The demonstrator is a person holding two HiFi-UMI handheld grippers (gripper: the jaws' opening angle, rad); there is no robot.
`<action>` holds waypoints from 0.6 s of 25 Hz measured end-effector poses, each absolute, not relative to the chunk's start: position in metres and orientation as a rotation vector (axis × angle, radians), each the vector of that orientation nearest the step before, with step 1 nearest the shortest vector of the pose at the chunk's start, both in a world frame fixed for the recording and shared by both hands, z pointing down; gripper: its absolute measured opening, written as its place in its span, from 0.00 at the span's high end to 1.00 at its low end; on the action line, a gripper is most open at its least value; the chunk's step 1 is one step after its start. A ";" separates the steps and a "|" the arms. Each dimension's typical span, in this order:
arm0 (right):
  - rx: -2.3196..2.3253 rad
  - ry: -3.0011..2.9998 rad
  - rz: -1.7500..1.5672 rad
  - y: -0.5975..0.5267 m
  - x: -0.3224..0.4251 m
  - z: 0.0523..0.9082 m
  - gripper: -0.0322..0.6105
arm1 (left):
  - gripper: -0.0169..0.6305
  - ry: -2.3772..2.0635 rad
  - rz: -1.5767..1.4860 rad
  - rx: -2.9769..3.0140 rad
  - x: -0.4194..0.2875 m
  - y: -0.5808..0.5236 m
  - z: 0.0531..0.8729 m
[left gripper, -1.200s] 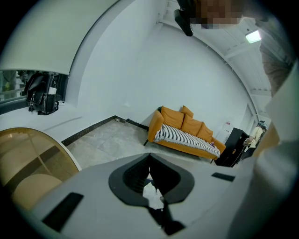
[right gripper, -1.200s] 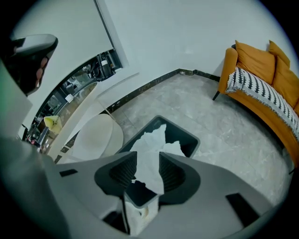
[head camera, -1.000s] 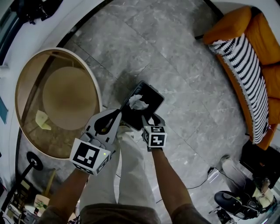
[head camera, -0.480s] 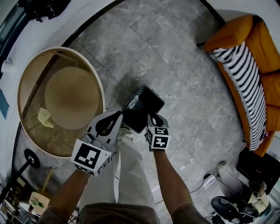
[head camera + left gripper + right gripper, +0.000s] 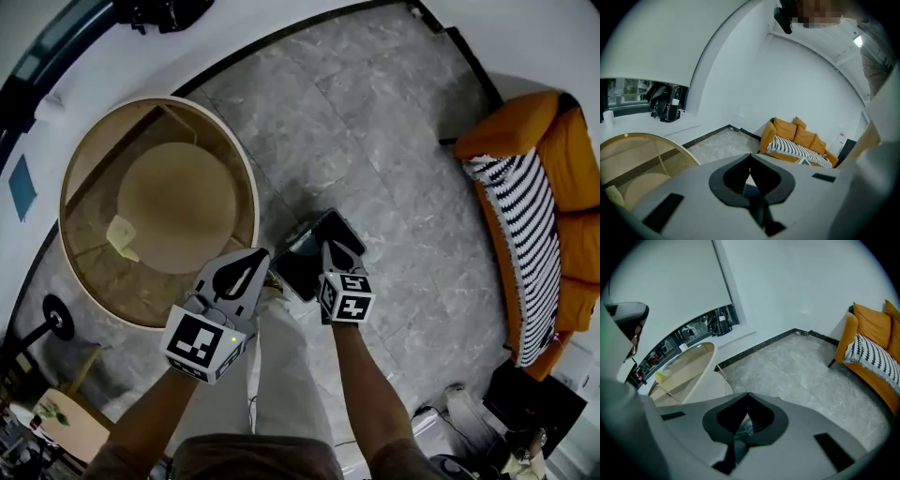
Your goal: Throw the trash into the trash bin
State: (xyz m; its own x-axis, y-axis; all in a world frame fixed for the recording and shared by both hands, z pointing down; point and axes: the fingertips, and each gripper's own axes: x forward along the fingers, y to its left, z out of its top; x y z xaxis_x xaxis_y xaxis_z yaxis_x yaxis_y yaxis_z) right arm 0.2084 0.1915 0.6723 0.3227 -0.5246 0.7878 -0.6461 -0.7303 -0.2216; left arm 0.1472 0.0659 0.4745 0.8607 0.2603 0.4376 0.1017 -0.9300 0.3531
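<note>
A black trash bin (image 5: 300,267) stands on the grey floor in front of the person's legs, mostly hidden behind the two grippers. My left gripper (image 5: 265,253) hangs over its left edge with its fingertips together and nothing between them; the left gripper view shows the same meeting tips (image 5: 750,155). My right gripper (image 5: 326,242) is over the bin's right side. Its jaws have just been closing and now meet at the tips (image 5: 747,394) with nothing between them. No white paper shows in the bin. A yellowish crumpled scrap (image 5: 122,236) lies on the round table's lower shelf.
The round glass-topped table (image 5: 251,202) stands just left of the bin. An orange sofa (image 5: 572,159) with a striped blanket (image 5: 520,234) lines the right wall. A black stand base (image 5: 54,319) sits at the far left, clutter at the bottom right.
Both grippers have risen and shifted slightly right. The right jaws closed. The crumpled white paper seen in the bin a second ago is out of sight, and the bin is more covered.
</note>
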 end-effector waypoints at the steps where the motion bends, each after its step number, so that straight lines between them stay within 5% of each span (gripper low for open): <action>1: 2.437 -1.129 1.351 0.179 0.210 0.665 0.92 | 0.95 0.247 0.695 2.715 0.144 0.060 0.471; 15: 2.065 -1.652 1.046 -0.037 0.140 0.615 0.92 | 0.95 -0.278 0.522 2.666 0.046 -0.074 0.451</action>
